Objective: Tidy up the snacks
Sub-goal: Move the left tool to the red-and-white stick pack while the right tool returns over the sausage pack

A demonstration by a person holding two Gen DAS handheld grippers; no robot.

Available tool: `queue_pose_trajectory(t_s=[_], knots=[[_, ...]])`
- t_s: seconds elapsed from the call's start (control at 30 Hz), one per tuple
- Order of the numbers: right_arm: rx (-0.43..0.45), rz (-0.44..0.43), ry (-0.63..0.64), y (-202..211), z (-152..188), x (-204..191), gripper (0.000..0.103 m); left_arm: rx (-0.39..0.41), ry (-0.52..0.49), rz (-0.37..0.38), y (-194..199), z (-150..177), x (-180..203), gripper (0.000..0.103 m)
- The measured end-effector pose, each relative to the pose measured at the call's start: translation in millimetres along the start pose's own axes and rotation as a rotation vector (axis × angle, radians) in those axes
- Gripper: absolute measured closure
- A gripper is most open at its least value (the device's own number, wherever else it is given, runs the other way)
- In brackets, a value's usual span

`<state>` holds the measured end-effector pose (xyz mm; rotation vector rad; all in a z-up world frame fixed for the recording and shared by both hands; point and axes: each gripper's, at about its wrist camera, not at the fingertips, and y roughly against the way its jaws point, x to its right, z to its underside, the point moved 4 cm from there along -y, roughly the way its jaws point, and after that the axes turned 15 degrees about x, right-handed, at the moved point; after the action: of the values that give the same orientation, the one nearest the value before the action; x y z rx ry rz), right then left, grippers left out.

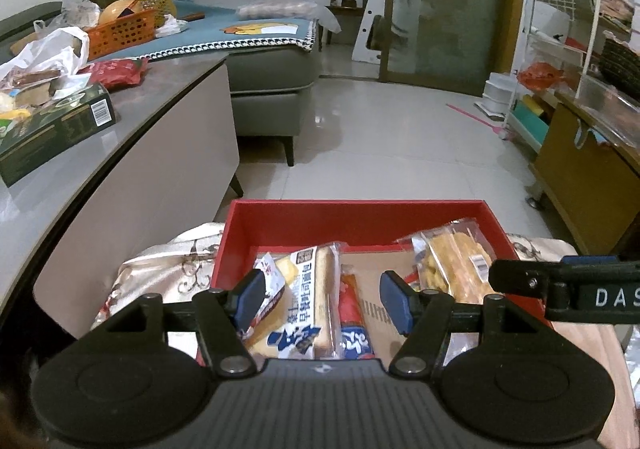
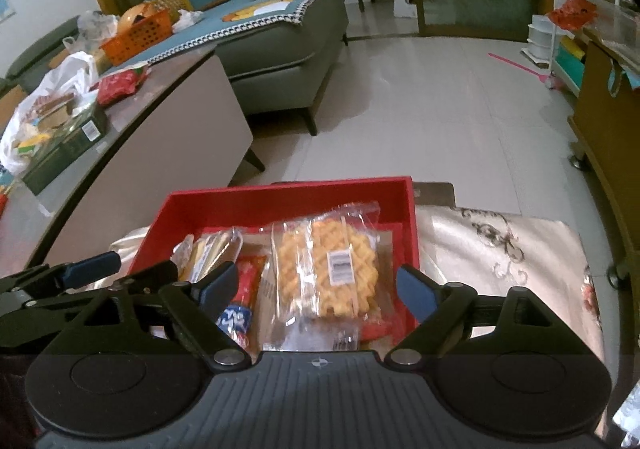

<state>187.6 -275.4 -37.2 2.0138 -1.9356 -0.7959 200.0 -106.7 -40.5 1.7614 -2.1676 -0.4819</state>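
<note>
Your left gripper [image 1: 324, 299] hangs over the near left part of the shallow red cardboard box [image 1: 360, 215], its blue pads apart with nothing pressed between them. Beneath it lie a white-and-blue wrapped bread slice [image 1: 308, 309] and a slim red-and-blue snack stick [image 1: 354, 319], both flat on the box floor. Your right gripper [image 2: 316, 291] hovers over the right part of the same box, its jaws spread wide and empty. Below it lies a clear packet of golden waffles [image 2: 332, 269] with a barcode sticker, resting inside the box near its right wall. The box sits on a cream cloth with a dark scroll pattern [image 2: 500, 249]. To the left, on the grey table [image 1: 160, 97], a dark green carton [image 1: 52, 129], a red snack bag [image 1: 116, 73] and a white plastic bag [image 1: 52, 49] remain outside the box.
</note>
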Motion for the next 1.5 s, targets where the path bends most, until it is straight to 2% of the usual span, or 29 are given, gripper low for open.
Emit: queue_pose_trajectory(t_s=[0.2, 0.43, 0.7, 0.9, 1.0, 1.1, 1.23, 1.3, 1.37, 1.5], knots=[[-0.038, 0.023, 0.012, 11, 17, 4, 0.013, -0.032, -0.005, 0.022, 10, 11, 3, 0.046], [-0.071, 0.036, -0.004, 28, 33, 10, 0.013, -0.128, 0.073, 0.059, 27, 37, 3, 0.046], [-0.086, 0.043, -0.006, 56, 47, 16, 0.013, -0.217, 0.053, 0.088, 44, 72, 21, 0.046], [-0.072, 0.072, -0.046, 75, 49, 37, 0.012, -0.275, 0.054, 0.084, 37, 87, 39, 0.046], [-0.072, 0.071, -0.058, 80, 51, 45, 0.01, -0.308, 0.076, 0.078, 29, 93, 46, 0.046], [-0.071, 0.063, -0.07, 83, 52, 50, 0.01, -0.326, 0.064, 0.025, 18, 100, 48, 0.046], [-0.074, 0.067, -0.077, 84, 52, 59, 0.01, -0.296, 0.045, -0.033, 9, 101, 46, 0.046], [-0.079, 0.073, -0.079, 85, 54, 63, 0.01, -0.294, 0.032, -0.035, 11, 101, 45, 0.051], [-0.087, 0.081, -0.084, 84, 56, 68, 0.01, -0.303, -0.037, -0.02, 16, 103, 49, 0.058], [-0.1, 0.092, -0.092, 81, 58, 72, 0.01, -0.312, -0.113, 0.034, 38, 112, 58, 0.068]])
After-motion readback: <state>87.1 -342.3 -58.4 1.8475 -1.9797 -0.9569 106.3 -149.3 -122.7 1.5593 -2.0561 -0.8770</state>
